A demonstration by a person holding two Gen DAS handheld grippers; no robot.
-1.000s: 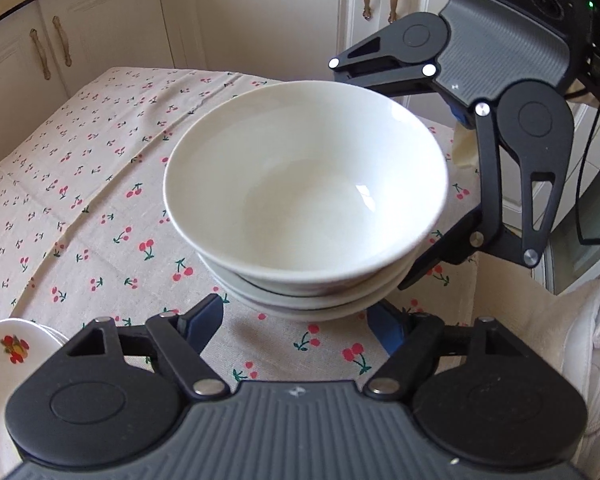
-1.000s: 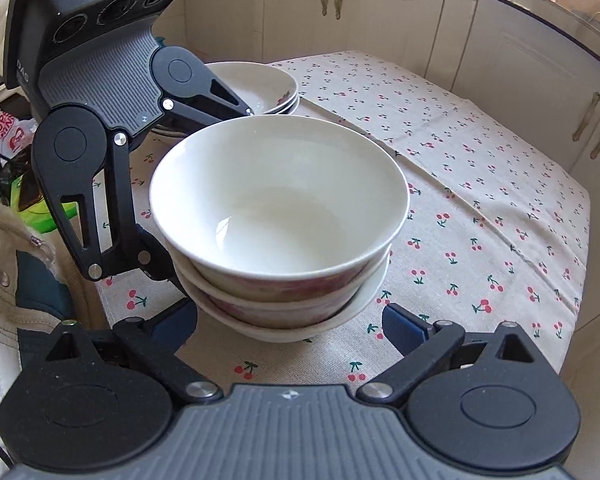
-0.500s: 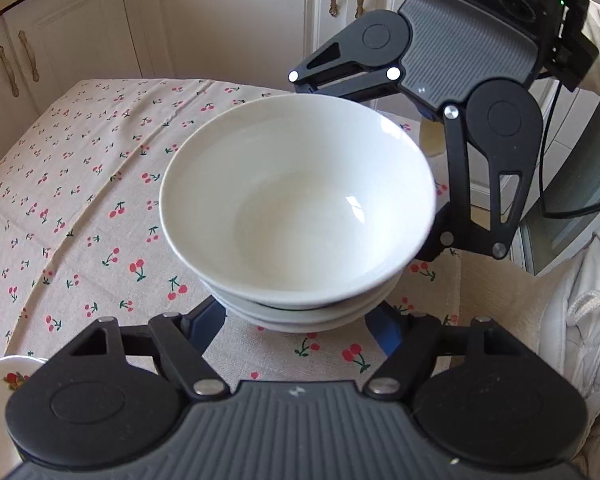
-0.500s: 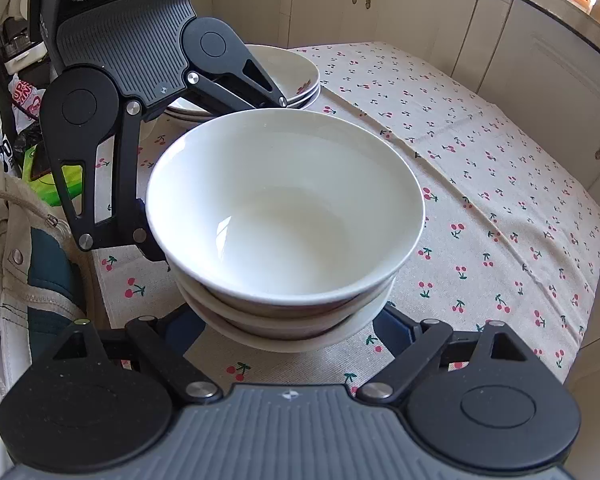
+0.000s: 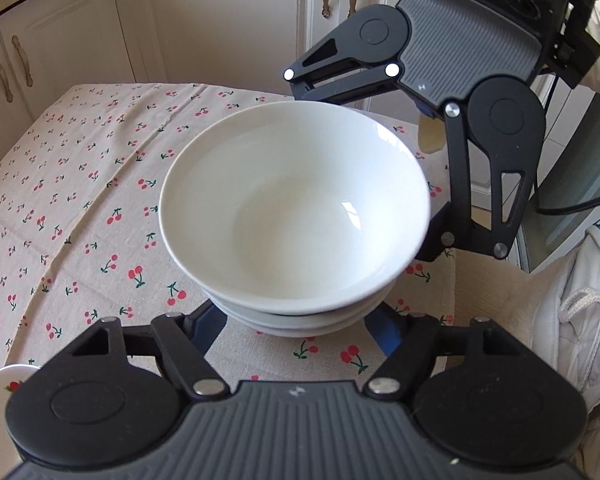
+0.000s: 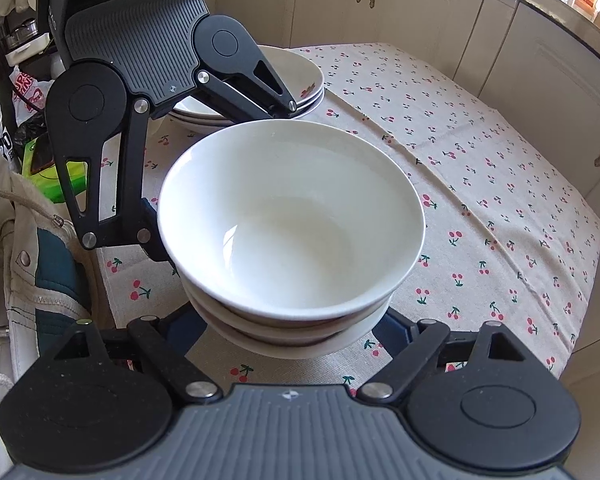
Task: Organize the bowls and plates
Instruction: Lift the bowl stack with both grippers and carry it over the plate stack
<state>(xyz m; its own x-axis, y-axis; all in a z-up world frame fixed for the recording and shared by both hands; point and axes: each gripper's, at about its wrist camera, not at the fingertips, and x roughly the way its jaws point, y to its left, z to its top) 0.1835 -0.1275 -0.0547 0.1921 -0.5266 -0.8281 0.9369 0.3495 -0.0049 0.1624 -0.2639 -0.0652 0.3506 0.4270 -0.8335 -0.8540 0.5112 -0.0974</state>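
Table [image 6: 580, 352], cherry-print cloth [image 6: 480, 168], bowl stacks [image 6: 292, 240]
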